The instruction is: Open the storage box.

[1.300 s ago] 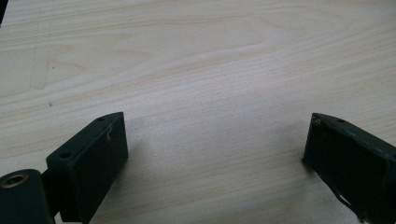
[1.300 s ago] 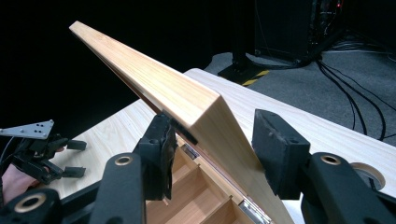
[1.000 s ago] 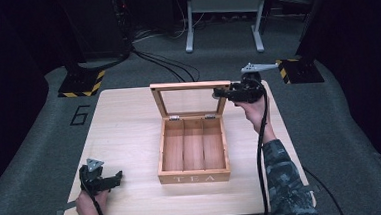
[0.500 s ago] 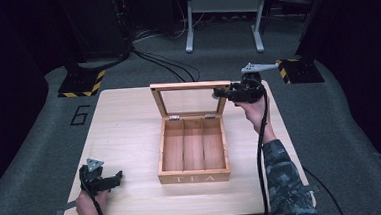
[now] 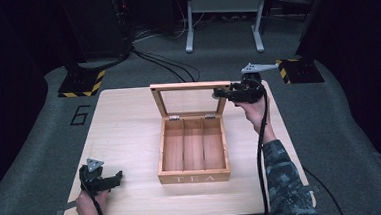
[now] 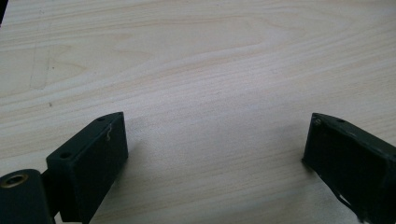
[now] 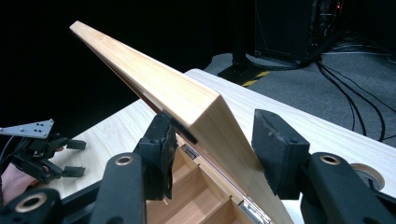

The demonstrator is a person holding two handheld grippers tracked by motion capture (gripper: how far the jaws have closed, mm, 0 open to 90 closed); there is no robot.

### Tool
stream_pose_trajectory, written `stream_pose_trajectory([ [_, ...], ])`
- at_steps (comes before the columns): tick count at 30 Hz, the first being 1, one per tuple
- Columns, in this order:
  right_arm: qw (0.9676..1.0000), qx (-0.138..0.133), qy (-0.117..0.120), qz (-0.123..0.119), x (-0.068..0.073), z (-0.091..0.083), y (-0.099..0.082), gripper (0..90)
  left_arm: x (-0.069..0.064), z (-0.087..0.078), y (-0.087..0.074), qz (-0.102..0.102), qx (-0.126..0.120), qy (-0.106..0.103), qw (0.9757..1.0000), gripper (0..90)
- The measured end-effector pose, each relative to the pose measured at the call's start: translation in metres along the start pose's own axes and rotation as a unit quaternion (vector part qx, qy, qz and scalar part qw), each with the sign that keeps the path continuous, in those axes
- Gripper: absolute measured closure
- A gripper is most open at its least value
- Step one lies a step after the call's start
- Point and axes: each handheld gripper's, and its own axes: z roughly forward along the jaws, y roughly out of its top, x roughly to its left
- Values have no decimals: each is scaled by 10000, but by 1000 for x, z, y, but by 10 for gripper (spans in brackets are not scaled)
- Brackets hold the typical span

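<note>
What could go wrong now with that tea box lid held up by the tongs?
The right tongs grip only one corner of the upright lid; if they slip, the lid could drop shut hard on the tea box.
Nothing braces the box: the left tongs rest open on the table, apart from it, so a pull on the lid might drag or tip it.

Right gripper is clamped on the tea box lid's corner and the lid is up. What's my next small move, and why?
Probably open the right gripper and back it off the lid. The lid already stands upright past its hinges, and all three compartments of the tea box lie exposed, so it likely needs no more holding. The left gripper rests open on the table, free to work.
</note>
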Motion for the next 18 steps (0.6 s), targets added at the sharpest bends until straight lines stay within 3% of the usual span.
stream_pose_trajectory([
  [18,10000,4,2,18,1,-1,-1,498,0,0,0,3,0,2,10000,61],
])
